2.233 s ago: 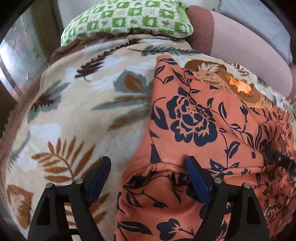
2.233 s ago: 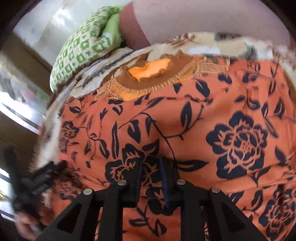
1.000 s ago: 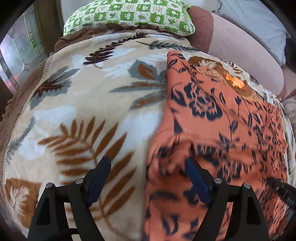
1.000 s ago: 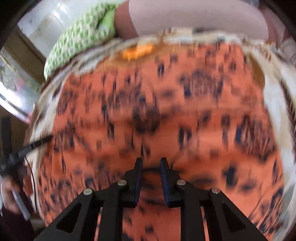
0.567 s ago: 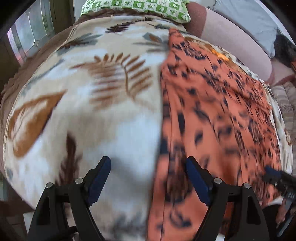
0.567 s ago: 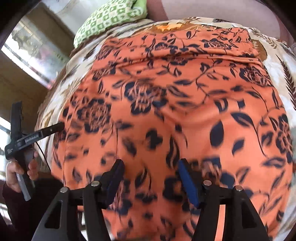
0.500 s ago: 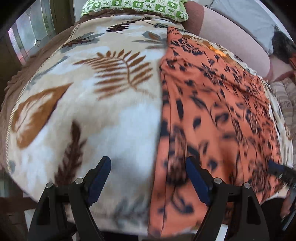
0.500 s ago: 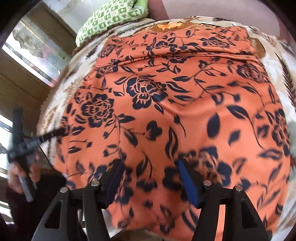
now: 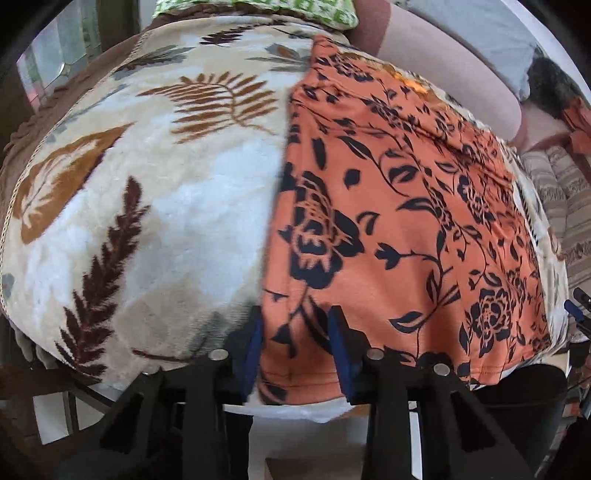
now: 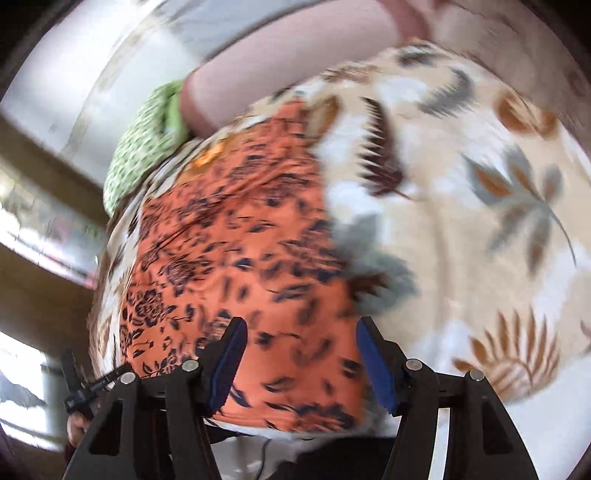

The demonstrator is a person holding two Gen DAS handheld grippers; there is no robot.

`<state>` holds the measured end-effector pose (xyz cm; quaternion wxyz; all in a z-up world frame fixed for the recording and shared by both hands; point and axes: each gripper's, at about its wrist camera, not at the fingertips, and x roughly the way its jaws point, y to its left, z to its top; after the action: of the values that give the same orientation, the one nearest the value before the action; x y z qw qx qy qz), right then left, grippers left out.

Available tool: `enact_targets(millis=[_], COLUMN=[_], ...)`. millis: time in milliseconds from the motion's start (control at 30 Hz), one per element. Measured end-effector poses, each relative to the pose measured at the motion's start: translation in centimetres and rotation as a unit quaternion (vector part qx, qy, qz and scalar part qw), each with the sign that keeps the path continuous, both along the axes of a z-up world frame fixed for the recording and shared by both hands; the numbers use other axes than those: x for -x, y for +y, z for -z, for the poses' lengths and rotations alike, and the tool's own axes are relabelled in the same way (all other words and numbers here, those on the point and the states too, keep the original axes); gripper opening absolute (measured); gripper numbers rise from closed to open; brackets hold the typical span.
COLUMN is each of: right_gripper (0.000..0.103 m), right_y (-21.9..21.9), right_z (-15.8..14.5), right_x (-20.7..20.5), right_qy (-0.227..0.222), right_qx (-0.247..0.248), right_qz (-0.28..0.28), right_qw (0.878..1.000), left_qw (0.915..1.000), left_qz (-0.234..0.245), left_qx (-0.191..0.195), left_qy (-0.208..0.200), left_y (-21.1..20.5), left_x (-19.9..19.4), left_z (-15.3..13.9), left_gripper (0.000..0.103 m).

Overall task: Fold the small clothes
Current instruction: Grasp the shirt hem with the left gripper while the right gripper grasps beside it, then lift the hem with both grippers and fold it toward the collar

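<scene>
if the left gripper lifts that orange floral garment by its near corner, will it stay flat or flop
Likely flop: the orange floral garment lies thin and limp, following the curve of the leaf-print blanket and drooping over its front edge. It looks light, so the left gripper, jaws astride the near corner, should lift it easily. The plush blanket may cling slightly, and the far part would trail.

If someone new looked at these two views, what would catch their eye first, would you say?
First, the orange garment with dark flowers, spread flat on a cream leaf-print blanket. Next, the left gripper at its near left corner, blue fingers straddling the hem, and the right gripper open over the near edge. A green pillow lies at the far end.
</scene>
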<state>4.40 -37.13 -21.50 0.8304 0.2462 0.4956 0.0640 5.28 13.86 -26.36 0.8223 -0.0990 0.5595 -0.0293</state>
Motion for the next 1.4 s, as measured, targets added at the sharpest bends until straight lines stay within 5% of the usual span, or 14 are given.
enact_targets(millis=[100, 200, 233, 300, 533, 567, 600, 633, 767, 967, 1167, 1233, 1300, 1400], right_gripper=[0.065, 0.065, 0.065, 0.065, 0.063, 0.056, 0.026, 0.007, 0.007, 0.007, 0.011, 0.011, 0.011, 0.012], right_y=[-1.8, -1.8, -1.7, -1.5, 1.3, 1.5, 1.9, 2.4, 2.7, 1.0, 1.0, 0.7, 0.6, 0.6], right_z=[2.4, 4.0, 4.4, 5.2, 7.9, 7.8, 7.6, 7.3, 5.7, 2.2, 5.4, 5.8, 5.7, 5.2], right_x=[1.2, 2.0, 2.1, 2.1, 1.1, 1.1, 1.1, 1.1, 1.8, 2.9, 1.4, 1.1, 1.2, 1.1], right_qy=[0.023, 0.028, 0.029, 0.034, 0.071, 0.069, 0.067, 0.069, 0.054, 0.013, 0.076, 0.085, 0.078, 0.073], right_qx=[-0.033, -0.043, -0.048, -0.059, -0.052, -0.042, -0.023, 0.003, 0.053, 0.055, 0.021, -0.004, -0.019, -0.02], right_qz=[0.023, 0.025, 0.025, 0.021, -0.009, -0.013, -0.019, -0.034, -0.044, -0.03, -0.025, -0.019, -0.022, -0.023], right_qw=[0.999, 0.998, 0.998, 0.997, 0.996, 0.997, 0.997, 0.997, 0.996, 0.998, 0.997, 0.996, 0.996, 0.997], left_qw=[1.0, 0.9999, 0.9999, 0.9999, 0.9998, 0.9997, 0.9994, 0.9992, 0.999, 0.9985, 0.9997, 0.9996, 0.999, 0.9984], left_qz=[0.0, 0.001, 0.006, 0.01, -0.004, -0.007, -0.012, -0.015, -0.017, -0.001, -0.021, -0.015, -0.007, -0.005], left_qx=[0.007, 0.013, 0.01, -0.001, 0.013, 0.019, 0.028, 0.032, 0.02, -0.006, 0.001, -0.021, -0.038, -0.042], left_qy=[-0.004, -0.006, -0.009, -0.011, -0.016, -0.016, -0.016, -0.019, -0.037, -0.054, -0.013, -0.014, -0.023, -0.038], left_y=[-0.9, -2.0, -2.3, -3.3, -2.5, -2.1, -1.9, -1.6, -0.6, -0.2, 1.3, 0.6, 0.0, -0.3], left_x=[-0.3, -0.4, -0.4, -0.2, -0.4, -0.5, -0.4, -0.2, 0.9, 3.3, 2.4, 1.9, 1.8, 1.5], left_z=[0.1, 0.2, 0.3, 0.2, 0.5, 0.6, 0.5, 0.3, -1.1, -2.9, -1.1, -1.5, -2.0, -2.4], left_gripper=[0.054, 0.055, 0.053, 0.027, 0.01, 0.008, 0.007, 0.006, 0.006, 0.005, 0.006, 0.023, 0.056, 0.062])
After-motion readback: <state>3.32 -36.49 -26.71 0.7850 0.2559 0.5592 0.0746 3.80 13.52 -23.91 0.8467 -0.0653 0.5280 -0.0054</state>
